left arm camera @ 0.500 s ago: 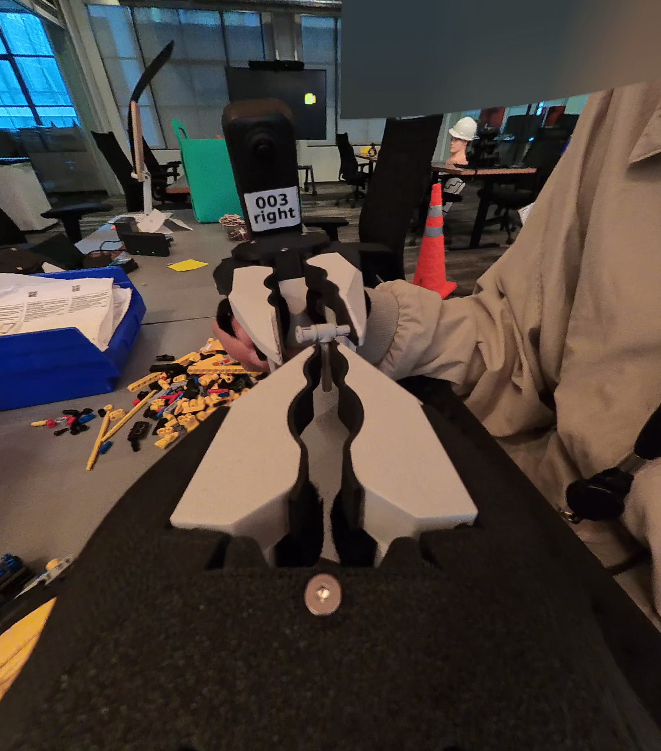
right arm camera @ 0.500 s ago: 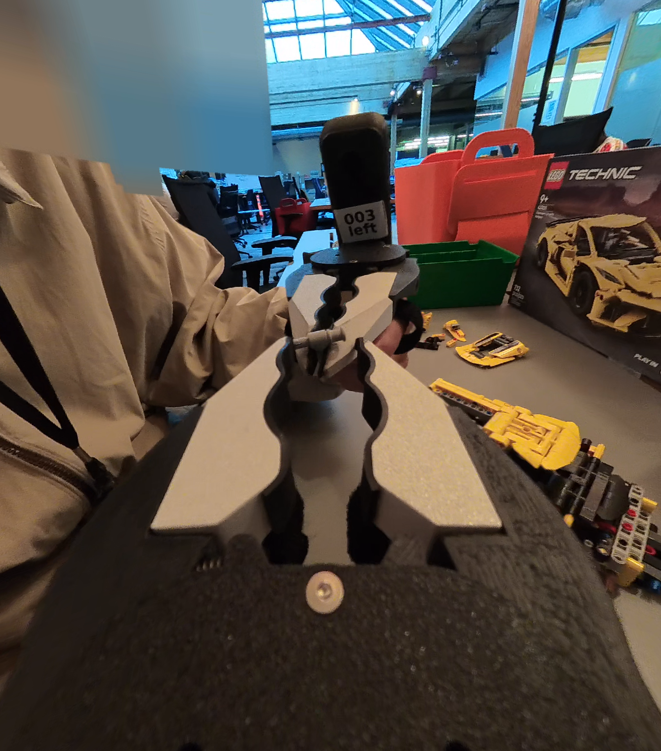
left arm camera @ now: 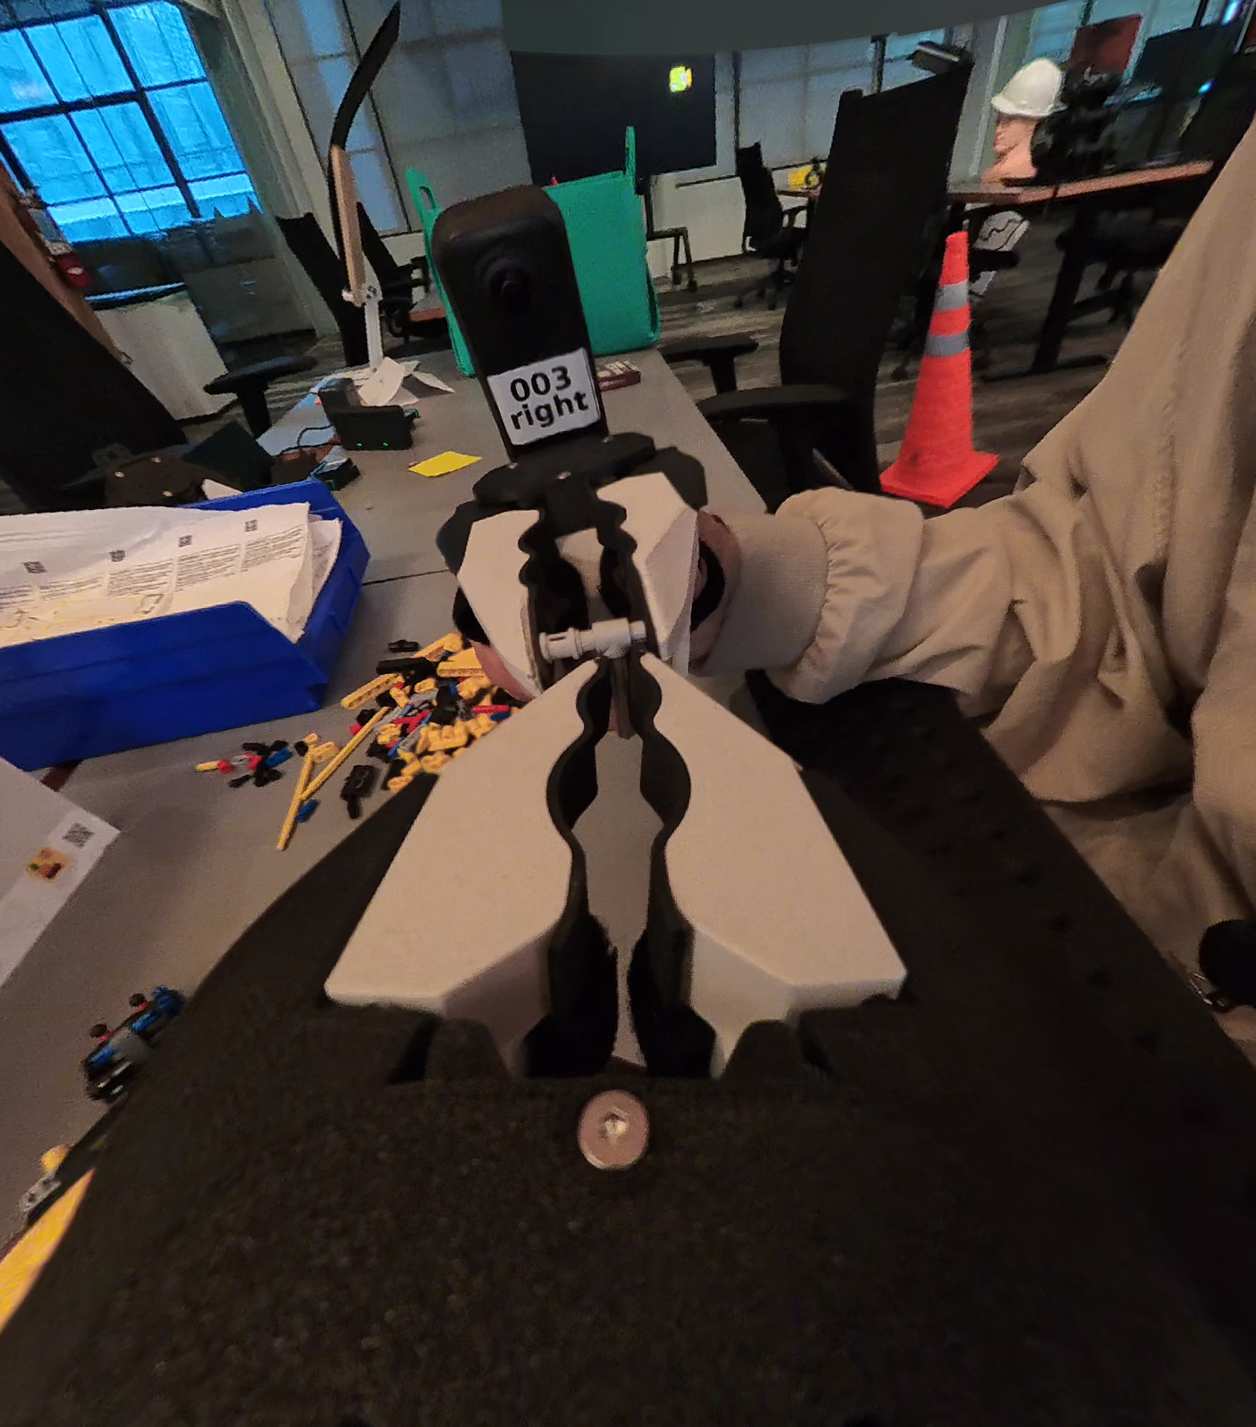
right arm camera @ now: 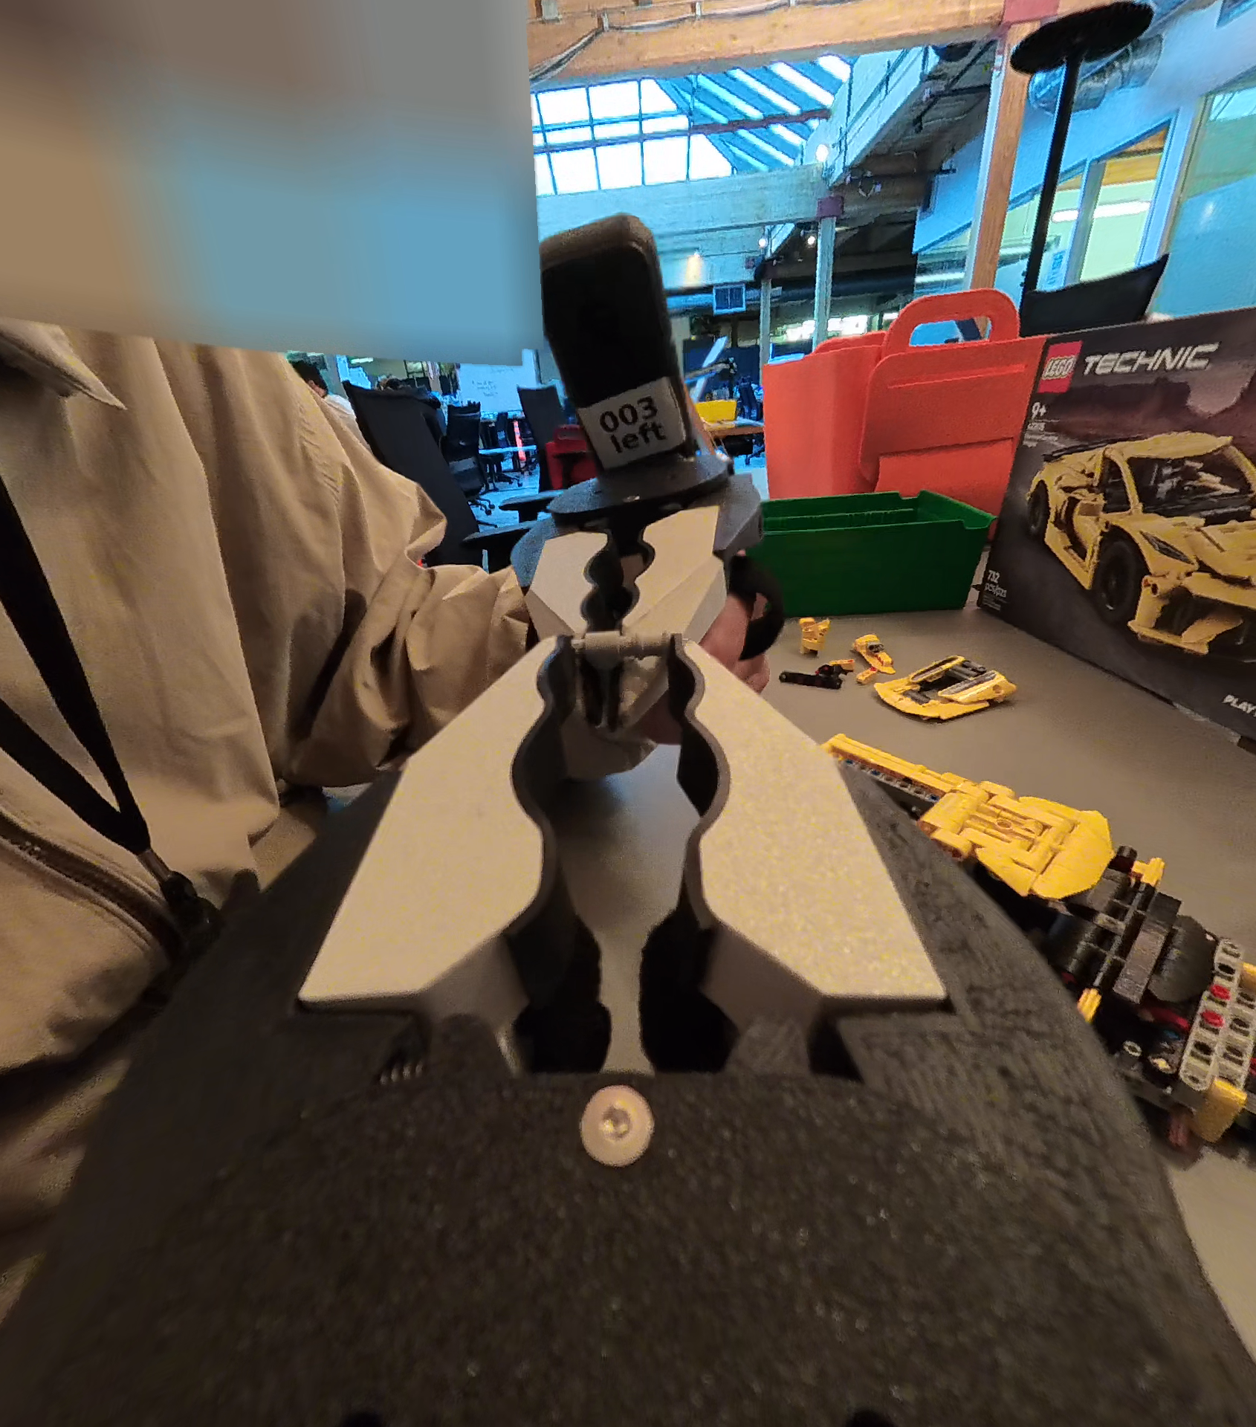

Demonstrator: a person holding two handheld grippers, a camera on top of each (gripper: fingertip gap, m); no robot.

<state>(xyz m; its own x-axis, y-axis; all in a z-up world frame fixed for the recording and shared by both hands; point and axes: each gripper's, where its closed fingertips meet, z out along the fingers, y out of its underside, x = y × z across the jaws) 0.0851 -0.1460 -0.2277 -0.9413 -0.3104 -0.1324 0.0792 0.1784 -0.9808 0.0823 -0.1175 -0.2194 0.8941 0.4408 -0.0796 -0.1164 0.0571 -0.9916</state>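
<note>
Two grippers meet tip to tip above your grey table [right arm camera: 1057,741]: your left gripper [left arm camera: 621,679] and right gripper [right arm camera: 621,649] both pinch one small grey T-shaped connector piece [left arm camera: 594,641]. Loose yellow bricks [left arm camera: 424,718] lie at ten o'clock.

Cool daylight pours through tall grid windows [left arm camera: 92,147] in the left wrist view and through a skylight [right arm camera: 675,127] in the right wrist view, both glowing blue and nearly blown out. The room below stays dim, with colours muted and the grey tabletop [right arm camera: 1119,780] evenly lit under soft shadows. Wide-angle lenses bend straight lines toward the edges. Far corners smear; near foreground surfaces look grainy.
</note>
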